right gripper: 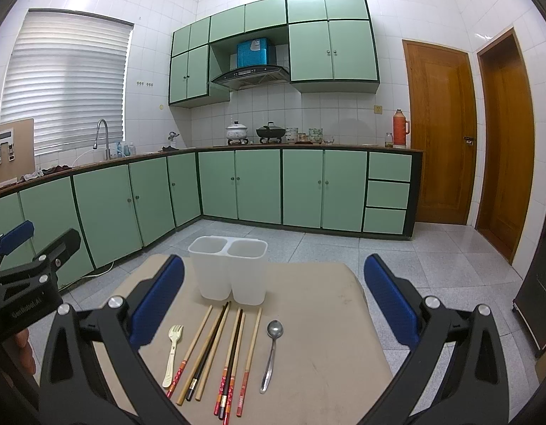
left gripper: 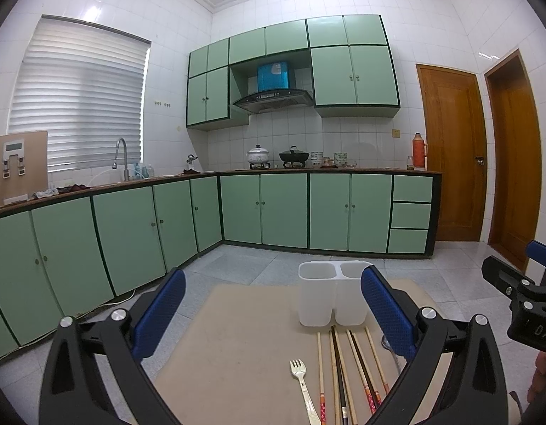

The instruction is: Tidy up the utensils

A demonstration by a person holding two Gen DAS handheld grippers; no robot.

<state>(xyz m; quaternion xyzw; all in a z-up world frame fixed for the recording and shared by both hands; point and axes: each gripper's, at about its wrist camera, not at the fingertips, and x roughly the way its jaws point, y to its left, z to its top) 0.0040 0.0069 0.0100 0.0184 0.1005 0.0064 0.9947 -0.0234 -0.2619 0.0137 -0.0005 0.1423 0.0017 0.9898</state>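
Note:
A white two-compartment utensil holder [right gripper: 228,269] stands upright at the far side of a tan table [right gripper: 315,318]; it also shows in the left wrist view [left gripper: 331,292]. In front of it lie a cream fork [right gripper: 172,352], several chopsticks [right gripper: 220,350] and a metal spoon [right gripper: 272,350], side by side. The fork [left gripper: 301,386] and chopsticks [left gripper: 347,372] also show in the left wrist view. My left gripper [left gripper: 273,304] is open and empty, above the table's left part. My right gripper [right gripper: 273,294] is open and empty, above the utensils.
The table stands on a grey tiled floor. Green cabinets [right gripper: 255,184] run along the far and left walls, with a sink tap [right gripper: 102,134] and pots [right gripper: 269,131] on the counter. Two wooden doors [right gripper: 439,131] are at the right. A dark cabinet [right gripper: 542,283] stands near the right edge.

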